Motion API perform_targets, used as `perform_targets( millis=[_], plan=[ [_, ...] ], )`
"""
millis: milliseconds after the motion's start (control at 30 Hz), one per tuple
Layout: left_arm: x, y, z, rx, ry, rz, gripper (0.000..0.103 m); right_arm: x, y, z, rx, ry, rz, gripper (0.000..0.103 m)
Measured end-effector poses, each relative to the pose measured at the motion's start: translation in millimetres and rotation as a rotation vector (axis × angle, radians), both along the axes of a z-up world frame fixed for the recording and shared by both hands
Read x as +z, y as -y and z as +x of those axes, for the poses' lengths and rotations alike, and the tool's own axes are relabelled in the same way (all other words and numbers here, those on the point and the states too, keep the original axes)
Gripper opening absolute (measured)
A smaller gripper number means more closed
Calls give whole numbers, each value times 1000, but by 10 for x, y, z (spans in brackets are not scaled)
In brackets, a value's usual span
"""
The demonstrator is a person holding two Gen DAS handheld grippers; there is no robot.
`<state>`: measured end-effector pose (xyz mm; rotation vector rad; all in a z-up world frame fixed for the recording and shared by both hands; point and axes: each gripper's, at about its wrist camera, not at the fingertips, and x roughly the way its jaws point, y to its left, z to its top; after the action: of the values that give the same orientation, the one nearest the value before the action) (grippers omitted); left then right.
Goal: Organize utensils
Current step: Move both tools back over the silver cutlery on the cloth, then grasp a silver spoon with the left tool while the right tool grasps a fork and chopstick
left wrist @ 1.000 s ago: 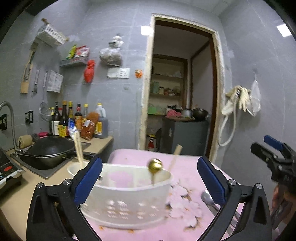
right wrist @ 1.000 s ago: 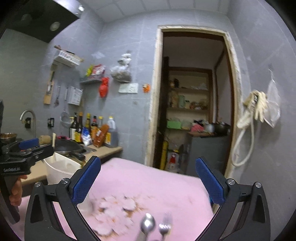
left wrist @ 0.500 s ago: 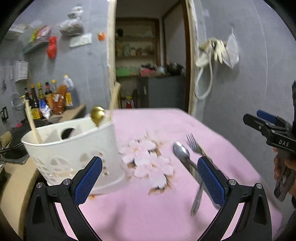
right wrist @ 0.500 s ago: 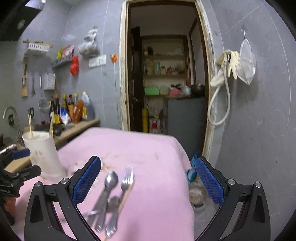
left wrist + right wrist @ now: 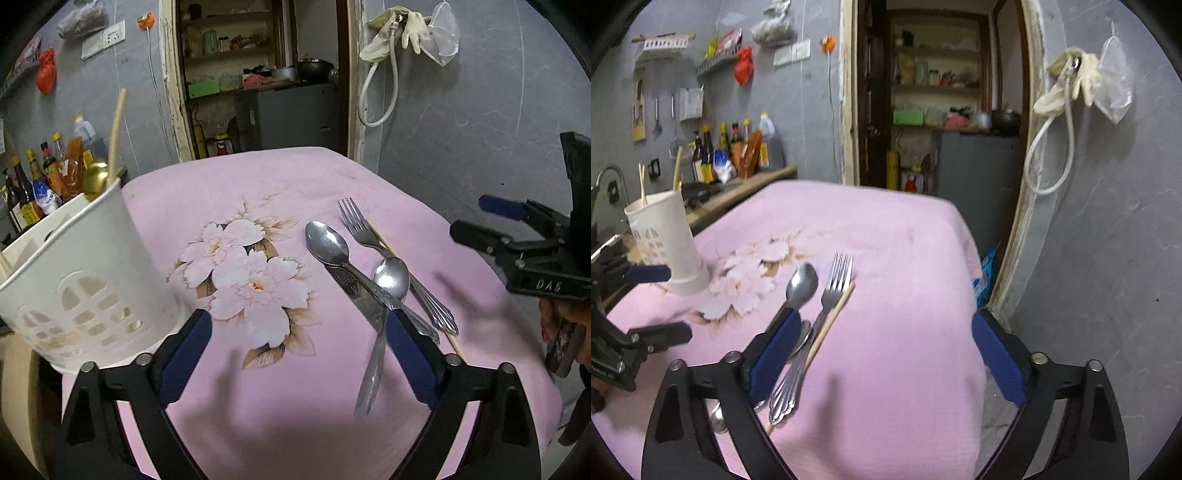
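You hold both the left gripper (image 5: 297,354) and right gripper (image 5: 886,354) spread and empty, since the loose steel spoons and fork (image 5: 364,236) lie between them, awaiting the white perforated plastic holder (image 5: 88,284) left of your left gripper.

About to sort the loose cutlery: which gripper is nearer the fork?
Right, I'd judge. The right gripper hovers open with the fork beside its left finger; the left gripper sits open farther toward the white holder.

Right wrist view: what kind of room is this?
Likely a small home kitchen: sauce bottles on a counter, a sink tap, and a white holder and fork on a pink-clothed table.
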<state>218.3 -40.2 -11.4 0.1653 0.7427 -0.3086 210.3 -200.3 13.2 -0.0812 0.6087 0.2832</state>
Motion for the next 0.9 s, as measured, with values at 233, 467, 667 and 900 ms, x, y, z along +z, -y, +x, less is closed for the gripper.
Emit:
perform_targets(
  millis=[233, 467, 667, 900],
  plan=[
    [-62, 15, 400, 24, -69, -51, 56, -102, -5, 283, 34, -103, 14, 67],
    [-76, -30, 782, 22, -151, -152, 39, -177, -18, 547, 63, -183, 41, 48],
    [-133, -143, 1050, 44, -233, -266, 26, -192, -79, 731, 94, -224, 80, 37],
    [-161, -299, 1221, 29, -296, -366, 24, -209, -149, 1004, 135, -289, 144, 34]
  ],
)
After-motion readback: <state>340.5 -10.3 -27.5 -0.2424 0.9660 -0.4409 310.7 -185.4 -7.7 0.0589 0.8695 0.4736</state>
